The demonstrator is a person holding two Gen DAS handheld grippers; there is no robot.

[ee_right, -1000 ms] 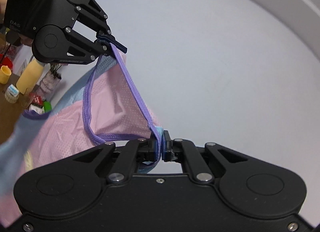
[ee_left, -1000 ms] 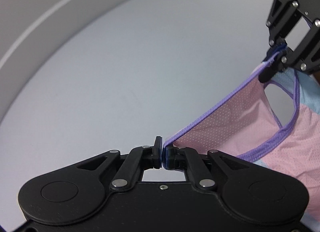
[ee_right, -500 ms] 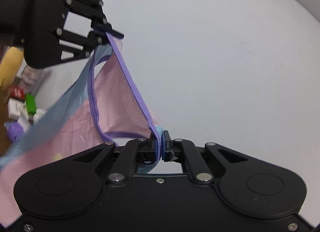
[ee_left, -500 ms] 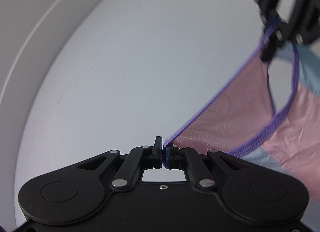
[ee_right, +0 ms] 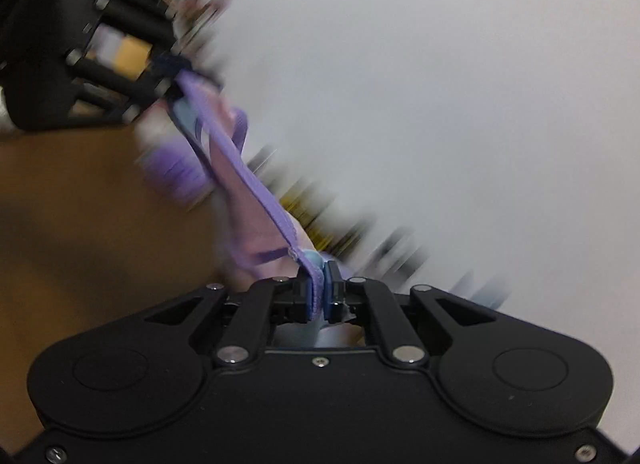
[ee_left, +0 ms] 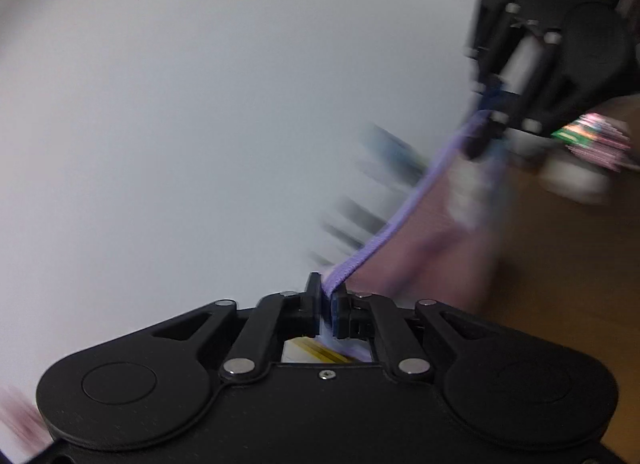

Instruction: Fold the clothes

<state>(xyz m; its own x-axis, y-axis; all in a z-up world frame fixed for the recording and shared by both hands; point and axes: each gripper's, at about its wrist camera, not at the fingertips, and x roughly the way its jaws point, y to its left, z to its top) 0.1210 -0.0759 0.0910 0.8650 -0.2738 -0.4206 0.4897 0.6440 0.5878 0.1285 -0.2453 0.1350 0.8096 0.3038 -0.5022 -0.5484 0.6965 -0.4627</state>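
Observation:
A pink and light-blue mesh garment (ee_left: 432, 232) with a purple trimmed edge (ee_left: 400, 215) hangs stretched in the air between my two grippers. My left gripper (ee_left: 326, 306) is shut on one end of the purple edge. My right gripper (ee_right: 319, 292) is shut on the other end; it also shows in the left wrist view (ee_left: 486, 123) at the upper right. The left gripper shows in the right wrist view (ee_right: 172, 71) at the upper left. The garment (ee_right: 240, 191) hangs below the taut edge. Both views are motion-blurred.
A white wall (ee_left: 200, 103) fills most of both views. A brown wooden surface (ee_left: 560, 264) lies below at the right in the left view and at the left in the right view (ee_right: 80, 223). Blurred small colourful items (ee_left: 592, 139) stand on it.
Both grippers have swung fast with the garment held taut between them. The views have turned from the white surface toward the wooden surface and clutter. Both grips are unchanged.

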